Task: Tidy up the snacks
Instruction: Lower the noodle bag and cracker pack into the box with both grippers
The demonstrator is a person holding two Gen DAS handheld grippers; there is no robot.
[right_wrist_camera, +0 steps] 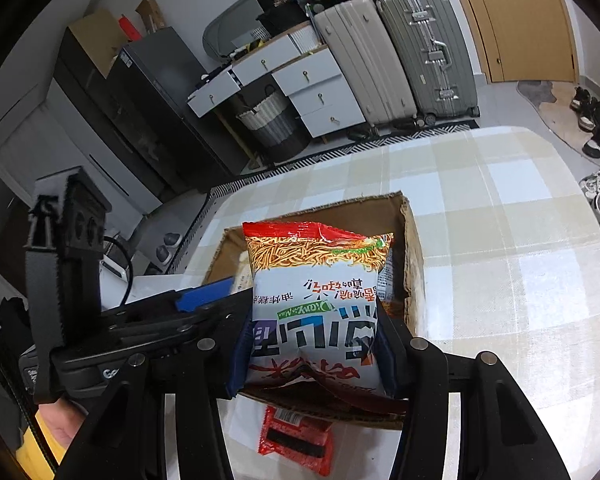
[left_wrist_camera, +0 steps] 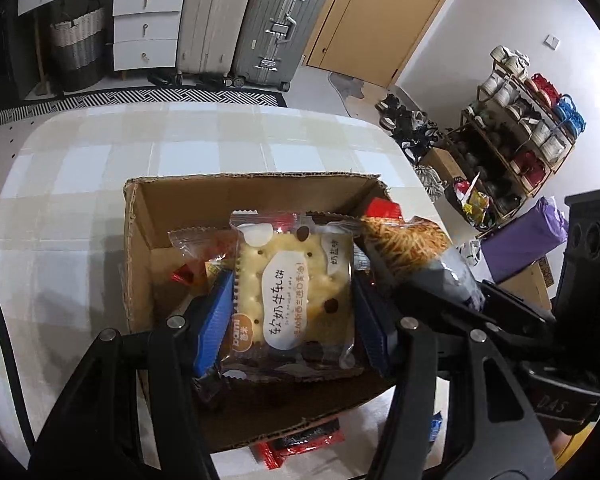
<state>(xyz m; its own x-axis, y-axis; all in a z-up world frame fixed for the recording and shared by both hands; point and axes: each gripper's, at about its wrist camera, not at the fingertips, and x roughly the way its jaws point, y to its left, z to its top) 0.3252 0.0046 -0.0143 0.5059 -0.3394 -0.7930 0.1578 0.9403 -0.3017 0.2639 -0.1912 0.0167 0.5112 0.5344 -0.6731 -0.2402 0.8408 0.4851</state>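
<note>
Now — L gripper (left_wrist_camera: 292, 300) clamps cracker pack (left_wrist_camera: 294, 292) | R gripper (right_wrist_camera: 312, 344) clamps noodle bag (right_wrist_camera: 316, 300) | both over box (left_wrist_camera: 140, 216)

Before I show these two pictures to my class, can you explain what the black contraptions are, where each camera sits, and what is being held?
A person holds two hand-operated grippers, each carrying a fisheye camera looking along its fingers. In the left camera's picture, the left gripper grips a cracker packet. In the right camera's picture, the right gripper grips a noodle snack bag. Both hang over a cardboard box on a checked tablecloth. A red packet lies outside the box.
</note>
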